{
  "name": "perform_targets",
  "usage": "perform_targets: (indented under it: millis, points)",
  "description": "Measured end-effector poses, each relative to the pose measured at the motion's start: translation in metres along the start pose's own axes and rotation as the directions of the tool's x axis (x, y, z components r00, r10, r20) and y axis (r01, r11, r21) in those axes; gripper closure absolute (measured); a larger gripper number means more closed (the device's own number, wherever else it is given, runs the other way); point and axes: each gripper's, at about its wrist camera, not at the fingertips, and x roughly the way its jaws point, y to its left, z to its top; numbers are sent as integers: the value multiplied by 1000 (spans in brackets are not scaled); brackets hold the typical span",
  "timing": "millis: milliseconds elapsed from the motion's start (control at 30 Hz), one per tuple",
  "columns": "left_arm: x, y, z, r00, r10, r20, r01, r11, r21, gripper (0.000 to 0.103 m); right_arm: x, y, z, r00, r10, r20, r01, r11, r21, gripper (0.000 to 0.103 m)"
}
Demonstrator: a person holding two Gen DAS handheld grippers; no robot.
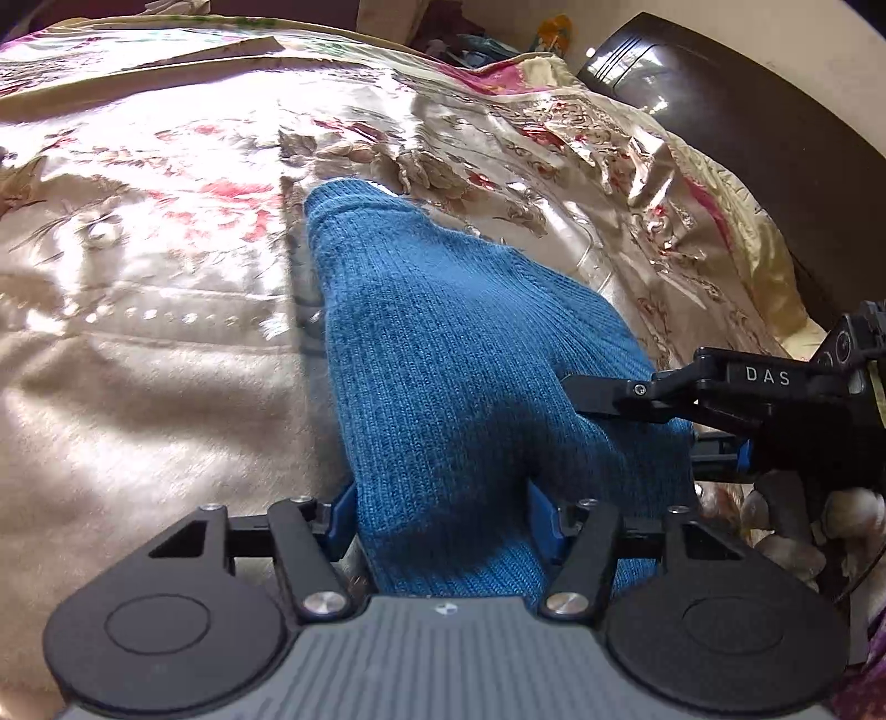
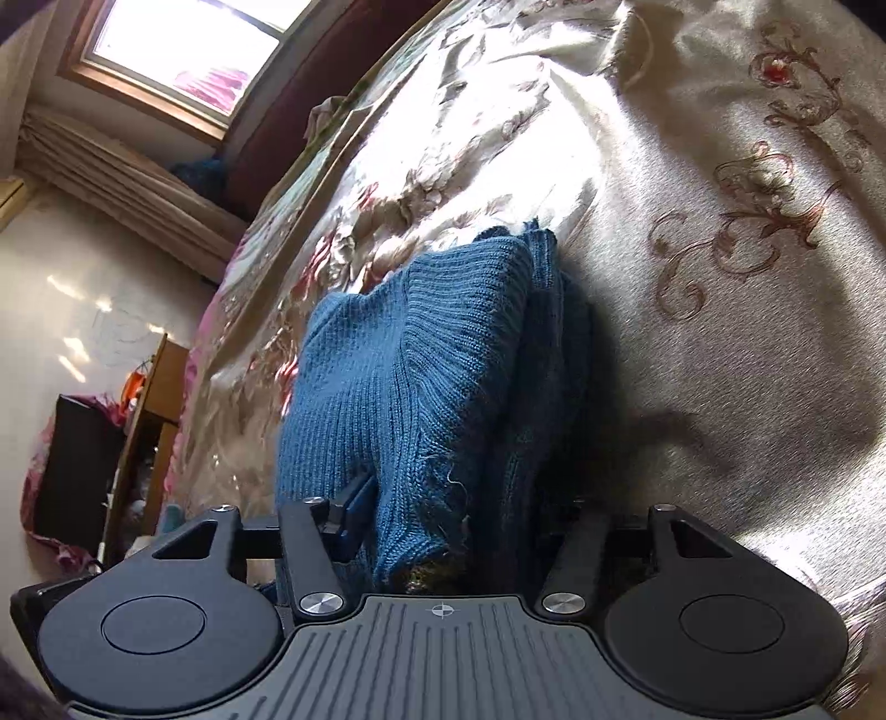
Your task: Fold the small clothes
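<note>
A blue knitted garment (image 1: 470, 360) lies on the bed, on a shiny beige bedcover (image 1: 166, 277) with red flowers, and both claws are at its near end. In the left wrist view the left gripper (image 1: 443, 520) has its two blue pads on both sides of a thick fold of the knit, and the wool fills the gap between them, so it is pinching the garment. This view also shows the right gripper (image 1: 626, 401) coming in from the right side, its black fingers lying on the edge of the same garment, and a part of the hand (image 1: 797, 520) that carries it; from here I cannot tell if its jaws press the cloth. The right wrist view answers this better: the garment (image 2: 421, 376) stands as a folded stack between the fingers of the right gripper (image 2: 443, 531), the left pad (image 2: 354, 515) touches the knit, and the other side is in dark shadow. Only this view shows a window (image 2: 183, 50) and a wooden shelf (image 2: 149, 421) beside the bed, while only the left view shows the dark headboard (image 1: 747, 127).
</note>
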Motion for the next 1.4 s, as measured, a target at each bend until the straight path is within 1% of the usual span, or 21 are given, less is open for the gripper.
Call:
perform_targets:
  millis: [100, 200, 300, 367, 467, 533, 633, 733, 800, 833, 867, 900, 967, 1033, 1067, 1100, 1167, 1233, 1333, 1367, 1400]
  points:
    - [-20, 7, -11, 1000, 17, 14, -17, 999, -30, 41, 3, 14, -11, 999, 29, -22, -29, 999, -28, 56]
    - [-37, 11, -24, 997, 69, 22, -69, 997, -27, 41, 15, 31, -24, 995, 62, -72, -67, 995, -71, 57]
    - [-43, 22, -28, 996, 84, 13, -83, 996, -42, 41, 23, 39, -31, 995, 41, -89, -50, 993, -103, 55]
    - [-49, 22, -27, 996, 88, 31, -87, 995, -43, 41, 18, 33, -29, 997, 21, -75, -27, 996, -81, 54]
    - [-61, 19, -24, 992, 103, 78, -102, 995, -22, 41, -3, 25, -24, 1000, -14, -28, 12, 998, -62, 53]
    - [-66, 18, -20, 987, 117, 108, -115, 993, -22, 41, -18, 31, -21, 998, -65, 22, 67, 992, -107, 53]
    - [-68, 15, -12, 979, 140, 147, -138, 990, -20, 41, -35, 53, -18, 982, -136, 133, 163, 963, -213, 53]
    - [-64, 12, -1, 971, 165, 171, -165, 986, -17, 41, -38, 79, -16, 967, -134, 217, 198, 930, -309, 53]
    - [-58, 11, 5, 966, 186, 183, -186, 982, -14, 41, -28, 90, -14, 971, -111, 213, 180, 924, -338, 54]
    - [-56, 10, 8, 964, 189, 186, -190, 982, -10, 41, -18, 94, -11, 975, -105, 197, 169, 922, -348, 57]
    - [-52, 9, 10, 964, 191, 185, -193, 981, -6, 41, -10, 95, -10, 977, -106, 187, 168, 920, -353, 63]
    - [-47, 9, 12, 964, 196, 179, -199, 980, -2, 41, -2, 94, -8, 977, -119, 177, 176, 919, -353, 72]
    - [-37, 11, 14, 962, 220, 158, -223, 975, 0, 41, 17, 87, -3, 973, -170, 155, 213, 918, -334, 85]
    - [-29, 14, 14, 966, 221, 136, -223, 975, -2, 40, 27, 73, -3, 965, -221, 142, 255, 920, -298, 92]
    - [-26, 15, 13, 966, 222, 132, -223, 975, -3, 39, 26, 67, -3, 962, -230, 144, 263, 921, -288, 99]
    - [-24, 17, 12, 968, 219, 125, -220, 975, -6, 37, 24, 61, -5, 961, -234, 145, 267, 922, -280, 101]
    - [-22, 20, 10, 970, 212, 117, -211, 977, -27, 35, 19, 53, -8, 962, -232, 142, 262, 929, -261, 101]
    - [-25, 21, 9, 971, 211, 116, -206, 977, -50, 35, 16, 52, -10, 959, -246, 144, 277, 924, -265, 102]
    - [-39, 14, 5, 964, 226, 138, -225, 974, -30, 36, 9, 62, -11, 954, -258, 151, 292, 915, -278, 101]
    - [-45, 12, 3, 962, 230, 149, -230, 973, -17, 36, 4, 66, -13, 955, -253, 158, 289, 914, -286, 97]
    - [-51, 10, 0, 960, 232, 157, -234, 972, -8, 36, -1, 71, -16, 956, -243, 164, 282, 912, -296, 87]
